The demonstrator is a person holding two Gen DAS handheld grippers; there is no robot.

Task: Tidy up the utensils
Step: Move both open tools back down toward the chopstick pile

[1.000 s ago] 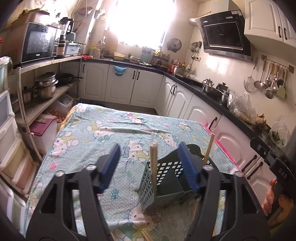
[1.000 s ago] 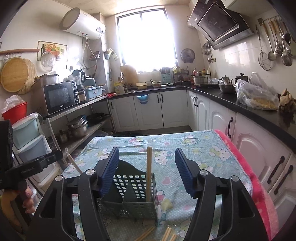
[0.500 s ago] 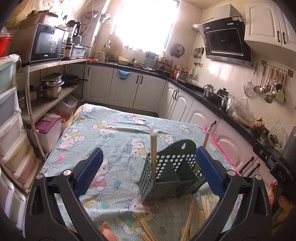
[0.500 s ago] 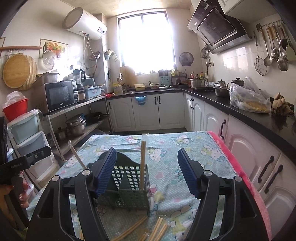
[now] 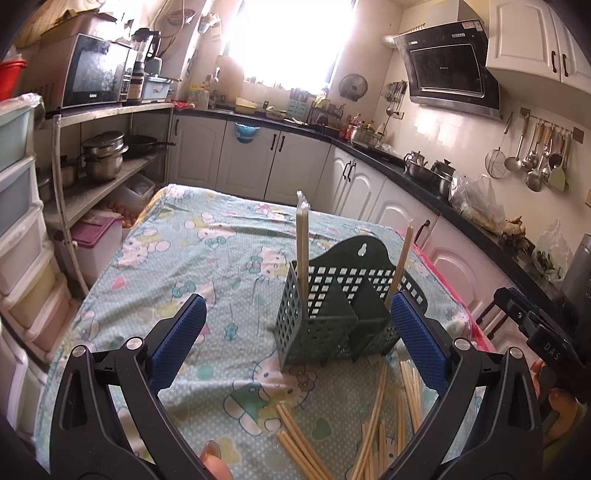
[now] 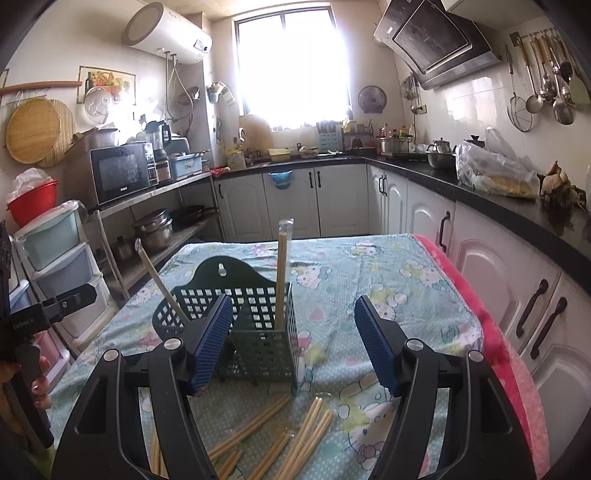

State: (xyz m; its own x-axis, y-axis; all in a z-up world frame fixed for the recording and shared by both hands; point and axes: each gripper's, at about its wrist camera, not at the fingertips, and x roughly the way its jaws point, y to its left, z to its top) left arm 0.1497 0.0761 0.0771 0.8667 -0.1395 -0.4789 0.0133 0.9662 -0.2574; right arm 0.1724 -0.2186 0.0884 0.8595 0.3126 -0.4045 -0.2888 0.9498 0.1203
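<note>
Bright window (image 6: pixel 293 66) straight ahead, and everything hangs off it. Left of the window, high on the wall, a white water heater (image 6: pixel 168 35). Lower and further left of the window, a black microwave (image 6: pixel 120 173) on a shelf, stacked steel pots (image 6: pixel 153 227) on the shelf beneath. Right of the window, a black range hood (image 6: pixel 436 42), then ladles and strainers (image 6: pixel 543 74) hung on a rail. Below the window, white cabinets (image 6: pixel 295 199). Nearer than the window, a Hello Kitty tablecloth (image 6: pixel 369 280).
</note>
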